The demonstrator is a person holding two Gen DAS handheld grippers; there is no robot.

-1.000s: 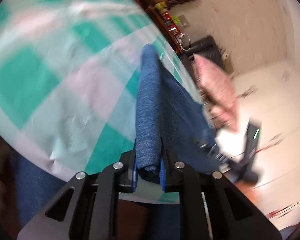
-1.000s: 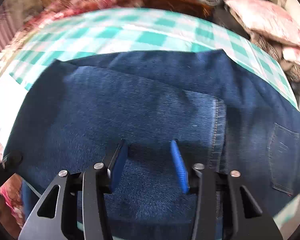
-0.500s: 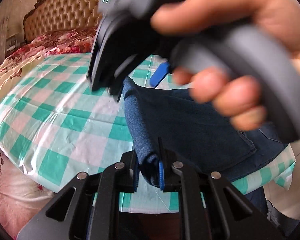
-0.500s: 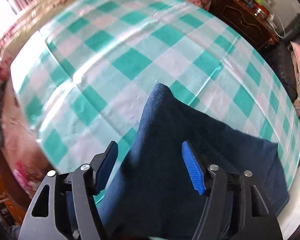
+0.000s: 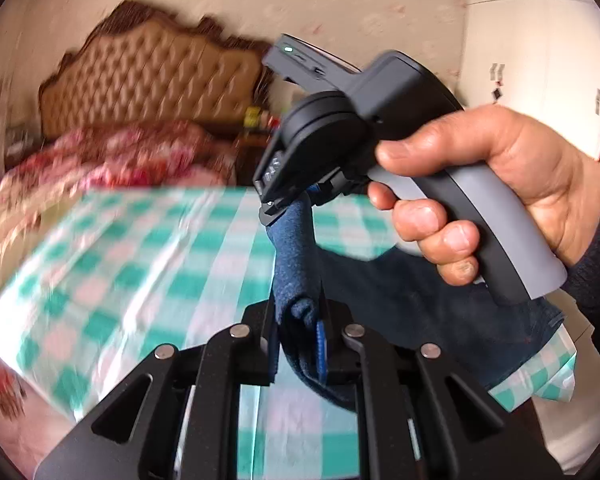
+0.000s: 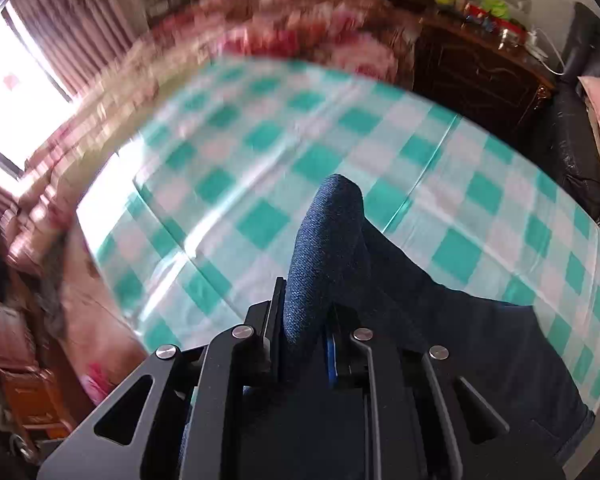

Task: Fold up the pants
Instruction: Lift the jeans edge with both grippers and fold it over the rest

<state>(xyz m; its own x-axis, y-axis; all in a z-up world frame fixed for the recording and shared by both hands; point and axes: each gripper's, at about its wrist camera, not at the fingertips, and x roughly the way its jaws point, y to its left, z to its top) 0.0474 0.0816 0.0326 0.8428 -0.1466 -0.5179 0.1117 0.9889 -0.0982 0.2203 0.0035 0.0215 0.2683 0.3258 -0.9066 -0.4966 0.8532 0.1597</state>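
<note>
Over the checked bed (image 6: 260, 136), the right gripper (image 6: 306, 344) has just clamped the pants (image 6: 324, 248) beside the left gripper (image 5: 298, 344), so 2 pinches now lift the fold.

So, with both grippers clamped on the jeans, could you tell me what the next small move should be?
Probably carry the lifted fold across the checkered cloth. The left gripper and right gripper each pinch a raised ridge of the jeans, while the rest trails flat.

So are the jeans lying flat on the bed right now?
No. Both the left gripper and right gripper pinch bunched jeans, lifting them.
</note>
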